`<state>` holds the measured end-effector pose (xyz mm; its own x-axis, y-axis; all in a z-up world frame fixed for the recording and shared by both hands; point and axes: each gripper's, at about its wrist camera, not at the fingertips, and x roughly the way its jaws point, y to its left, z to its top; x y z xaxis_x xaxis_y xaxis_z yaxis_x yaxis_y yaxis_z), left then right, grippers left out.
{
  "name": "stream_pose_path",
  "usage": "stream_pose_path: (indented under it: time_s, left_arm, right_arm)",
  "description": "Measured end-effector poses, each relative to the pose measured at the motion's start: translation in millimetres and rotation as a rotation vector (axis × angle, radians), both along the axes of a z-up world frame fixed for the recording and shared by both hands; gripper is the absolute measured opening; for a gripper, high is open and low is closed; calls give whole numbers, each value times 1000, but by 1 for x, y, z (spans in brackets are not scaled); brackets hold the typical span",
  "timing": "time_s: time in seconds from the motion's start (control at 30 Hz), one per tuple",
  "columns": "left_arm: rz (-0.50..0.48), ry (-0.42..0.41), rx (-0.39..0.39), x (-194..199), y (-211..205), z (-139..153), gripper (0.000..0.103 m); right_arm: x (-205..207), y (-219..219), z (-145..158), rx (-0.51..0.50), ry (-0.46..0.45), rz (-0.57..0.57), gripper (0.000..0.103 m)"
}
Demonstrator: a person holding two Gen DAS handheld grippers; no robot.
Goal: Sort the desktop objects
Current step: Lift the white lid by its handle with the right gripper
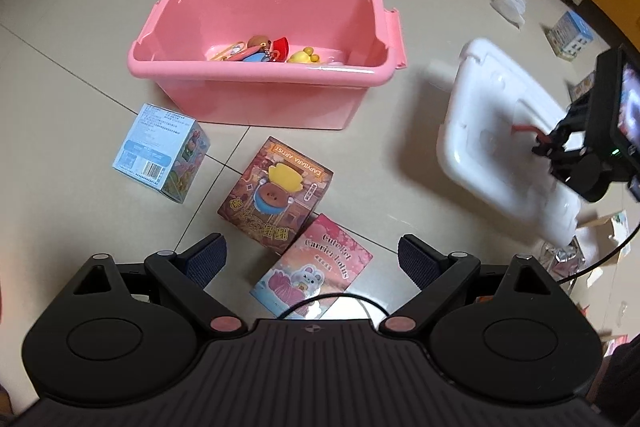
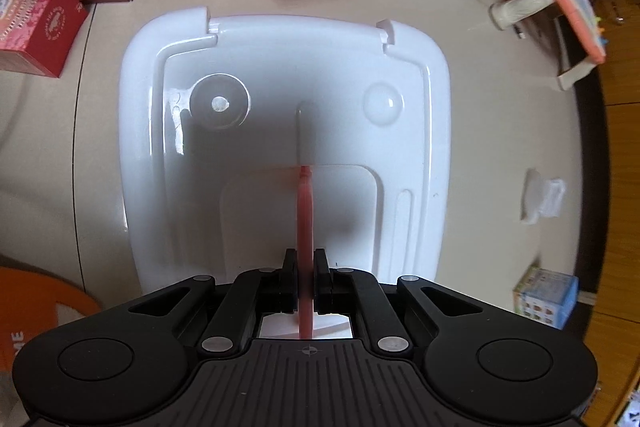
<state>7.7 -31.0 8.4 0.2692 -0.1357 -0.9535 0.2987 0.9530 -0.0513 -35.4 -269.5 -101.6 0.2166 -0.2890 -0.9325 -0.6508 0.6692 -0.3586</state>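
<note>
- My right gripper (image 2: 306,285): clamped on the pink handle (image 2: 305,223) of the white lid (image 2: 280,131).
- My left gripper (image 1: 312,259): jaws wide, nothing between them.
- Three toy boxes (image 1: 276,193) just ahead.
- Pink bin (image 1: 264,43), 12 o'clock, holding small toys (image 1: 272,53); lid at its 4 o'clock.

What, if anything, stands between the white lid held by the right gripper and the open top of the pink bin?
Nothing visible does. The right gripper grips the white lid by its pink handle, beside the pink bin, whose top is open and holds only small toys at the bottom.
</note>
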Motion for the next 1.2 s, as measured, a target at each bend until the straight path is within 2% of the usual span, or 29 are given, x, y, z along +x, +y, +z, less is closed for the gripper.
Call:
stream_pose_path:
  time_s: [0.13,0.27,0.5,0.73,0.9,1.2]
  left_arm:
    - [4,-13,-1,-2,0,6,95]
    - [15,-22,-17,-2,2,12,95]
    - [-5,-25,-25,-7,10,18,95]
    - [31,-21,-43,-8,28,22,95]
    - [63,-21,-63,-7,44,24,95]
    - [152,0,-73,1,74,17,95]
  right_arm:
    - [-5,2,23,-24,-51,28,5]
    - [7,0,37,-34,-89,67,5]
    - [4,21,71,-41,-144,137,5]
    - [11,51,100,-46,-203,231,5]
    - [21,74,108,-41,-227,285,6]
    - [49,123,106,-40,-266,395,6]
